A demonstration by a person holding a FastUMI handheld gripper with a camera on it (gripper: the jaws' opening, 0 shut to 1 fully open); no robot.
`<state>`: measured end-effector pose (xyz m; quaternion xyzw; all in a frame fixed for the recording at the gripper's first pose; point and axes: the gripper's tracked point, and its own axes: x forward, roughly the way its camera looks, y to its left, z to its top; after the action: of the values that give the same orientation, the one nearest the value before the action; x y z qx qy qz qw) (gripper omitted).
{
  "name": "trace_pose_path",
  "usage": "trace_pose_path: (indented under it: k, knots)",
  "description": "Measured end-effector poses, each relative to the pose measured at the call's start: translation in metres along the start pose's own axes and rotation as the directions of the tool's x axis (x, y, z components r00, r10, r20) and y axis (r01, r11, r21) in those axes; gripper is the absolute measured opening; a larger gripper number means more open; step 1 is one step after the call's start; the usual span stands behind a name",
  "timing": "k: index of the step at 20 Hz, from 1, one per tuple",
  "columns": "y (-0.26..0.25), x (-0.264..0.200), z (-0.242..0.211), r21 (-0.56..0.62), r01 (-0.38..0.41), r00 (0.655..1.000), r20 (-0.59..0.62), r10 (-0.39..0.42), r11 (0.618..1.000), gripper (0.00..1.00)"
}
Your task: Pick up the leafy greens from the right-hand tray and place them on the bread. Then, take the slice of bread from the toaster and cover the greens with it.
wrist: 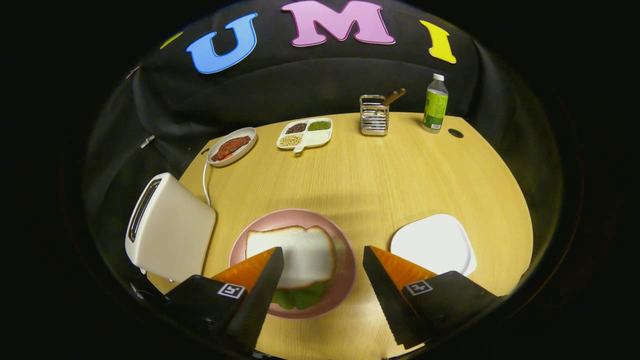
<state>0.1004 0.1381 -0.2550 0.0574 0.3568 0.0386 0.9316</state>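
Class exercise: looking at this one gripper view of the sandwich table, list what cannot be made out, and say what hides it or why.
1. Leafy greens: mostly covered by the bread slice; any bread beneath is hidden.
2. Toaster slot: too dark and steeply angled to see inside.
3. Pink plate: its near-left rim is hidden by a finger of the open hand-held gripper.
4. Divided tray contents: too small to identify.

You get even overhead light on the table [380,170]: bright centre, falling off to dark at the rim. Shadows are soft and short. Mild glare on the white tray [434,244]. Strong fisheye bending at the edges. Gripper [322,260] fingers, spread apart, look slightly soft.
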Motion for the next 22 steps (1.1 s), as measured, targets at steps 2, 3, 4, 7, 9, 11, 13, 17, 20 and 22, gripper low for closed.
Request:
trace_pose_path:
  k: [2, 3, 4, 7, 9, 11, 13, 17, 20, 22]
  knots:
    - [-0.006, -0.023, 0.016, -0.03, 0.02, 0.998, 0.065, -0.019, 0.999, 0.99]
    - [-0.01, -0.035, 0.025, -0.046, 0.029, 0.995, 0.098, -0.024, 0.999, 0.99]
    - [-0.014, -0.046, 0.034, -0.062, 0.037, 0.991, 0.128, -0.029, 0.997, 0.99]
    - [-0.025, -0.082, 0.068, -0.084, 0.041, 0.973, 0.231, -0.021, 0.996, 0.99]
    - [-0.037, -0.112, 0.094, -0.073, 0.038, 0.952, 0.306, -0.014, 0.997, 0.99]
    - [-0.047, -0.148, 0.121, -0.044, 0.009, 0.915, 0.404, 0.009, 0.999, 0.99]
    - [-0.069, -0.184, 0.141, -0.05, 0.022, 0.874, 0.486, 0.005, 0.999, 0.99]
    - [-0.112, -0.234, 0.163, -0.067, 0.058, 0.824, 0.567, -0.01, 0.996, 0.99]
    - [-0.131, -0.265, 0.175, -0.052, 0.061, 0.781, 0.624, -0.015, 0.997, 0.99]
    - [-0.146, -0.276, 0.179, -0.055, 0.081, 0.756, 0.654, -0.026, 0.995, 0.98]
